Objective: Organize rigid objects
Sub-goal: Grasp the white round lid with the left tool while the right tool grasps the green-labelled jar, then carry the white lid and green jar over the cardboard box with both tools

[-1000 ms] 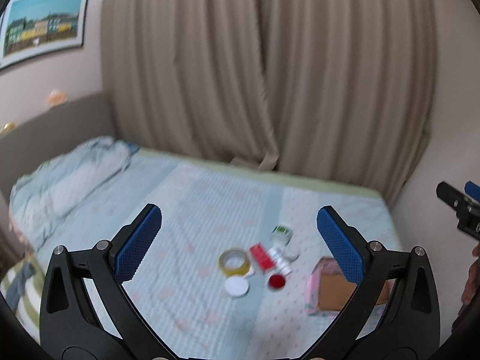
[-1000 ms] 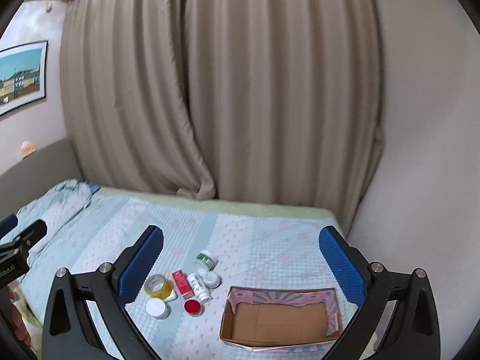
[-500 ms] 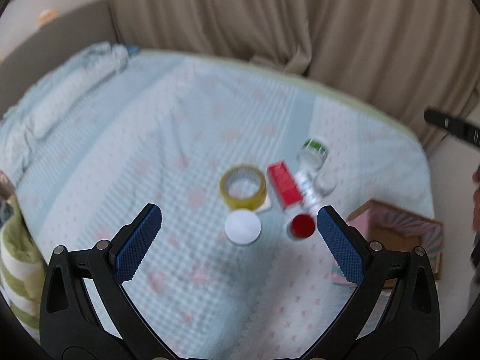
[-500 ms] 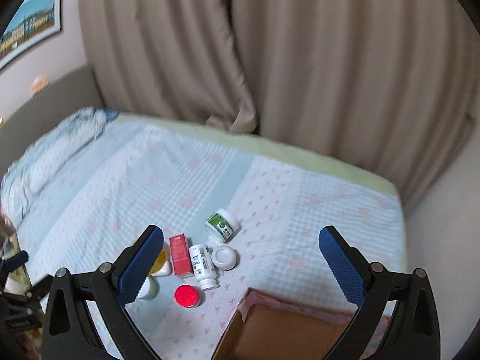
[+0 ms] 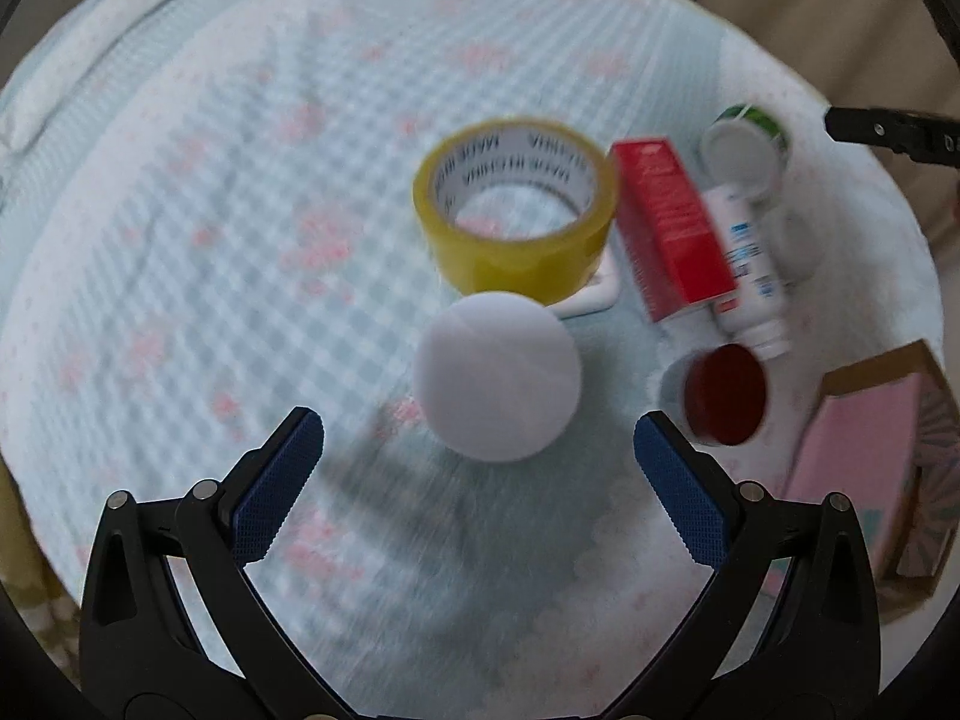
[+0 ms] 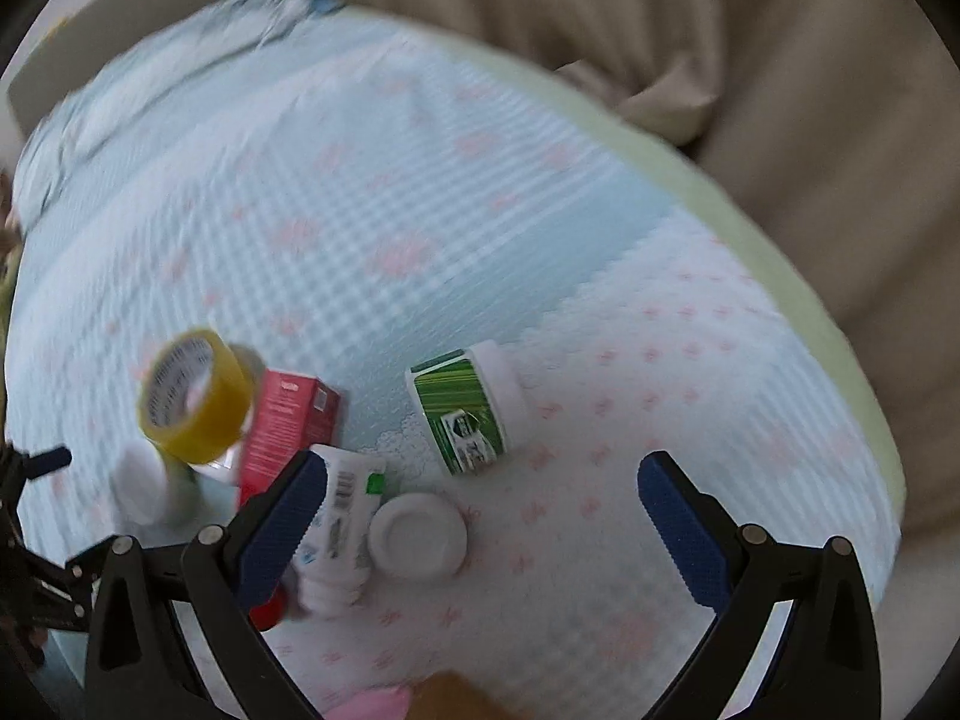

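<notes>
Left gripper (image 5: pixel 479 441): jaws spread wide, holding nothing, hovering above the bed just short of the white-capped jar, which sits in line with the gap between the blue pads
Right gripper (image 6: pixel 482 483): jaws wide apart and empty; its left pad overlaps the white tube in the right wrist view
White-capped jar (image 5: pixel 497 375): round, plain white top facing up, blurred; just in front of the tape roll
Tape roll (image 5: pixel 515 207): yellow-tinted clear packing tape on a white core with printed lettering inside, lying flat on a small white card (image 5: pixel 591 299)
Red box (image 5: pixel 669 228): slim carton, glossy red, lying on its side between the tape roll and the white tube
White tube (image 5: pixel 747 267): white with blue print, lying alongside the red box, touching it
Red-lidded jar (image 5: pixel 723 393): small, dark red round top, near the tube's cap end
Green-label bottle (image 6: pixel 467 414): white bottle on its side, green striped label, white cap pointing away from the right gripper
Small white jar (image 6: pixel 418 534): low round pot, just beside the white tube
Cardboard box (image 5: pixel 873 480): open, pink patterned outside, brown inside, at the right edge of the left wrist view
Bedspread (image 5: pixel 210 240): pale blue check with pink motifs; all items rest on it
</notes>
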A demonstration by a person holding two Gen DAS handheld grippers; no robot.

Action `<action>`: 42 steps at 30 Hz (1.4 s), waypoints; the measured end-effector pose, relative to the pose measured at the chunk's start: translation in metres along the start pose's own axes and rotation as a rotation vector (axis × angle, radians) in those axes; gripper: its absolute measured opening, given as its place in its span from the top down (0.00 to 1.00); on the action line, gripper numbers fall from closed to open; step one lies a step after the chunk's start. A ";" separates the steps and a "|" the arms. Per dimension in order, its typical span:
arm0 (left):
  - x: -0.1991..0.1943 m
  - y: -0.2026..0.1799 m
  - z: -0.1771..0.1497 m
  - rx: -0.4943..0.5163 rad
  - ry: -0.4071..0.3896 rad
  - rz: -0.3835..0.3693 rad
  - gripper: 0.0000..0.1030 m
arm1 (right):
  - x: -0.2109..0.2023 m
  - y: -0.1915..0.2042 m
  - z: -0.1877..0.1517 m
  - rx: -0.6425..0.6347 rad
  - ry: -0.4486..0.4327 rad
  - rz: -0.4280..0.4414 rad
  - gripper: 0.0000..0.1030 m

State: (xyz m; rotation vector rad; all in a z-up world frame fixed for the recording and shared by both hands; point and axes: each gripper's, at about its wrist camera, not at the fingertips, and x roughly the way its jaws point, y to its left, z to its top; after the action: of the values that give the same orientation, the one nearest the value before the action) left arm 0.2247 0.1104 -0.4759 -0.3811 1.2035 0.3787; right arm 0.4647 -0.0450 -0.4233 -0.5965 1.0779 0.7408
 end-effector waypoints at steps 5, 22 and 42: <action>0.032 0.006 0.003 -0.037 0.037 -0.006 0.00 | 0.060 0.006 0.015 -0.155 0.106 0.017 0.00; 0.070 -0.014 0.011 0.005 0.073 -0.030 0.32 | 0.126 0.007 0.030 -0.271 0.263 0.097 0.48; -0.059 0.014 0.011 0.013 -0.048 -0.062 0.32 | -0.003 0.017 0.049 -0.098 0.162 0.052 0.48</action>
State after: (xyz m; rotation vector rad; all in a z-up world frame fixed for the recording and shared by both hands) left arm 0.2090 0.1232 -0.4180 -0.3953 1.1440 0.3246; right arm 0.4776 0.0013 -0.4046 -0.7233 1.2149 0.8045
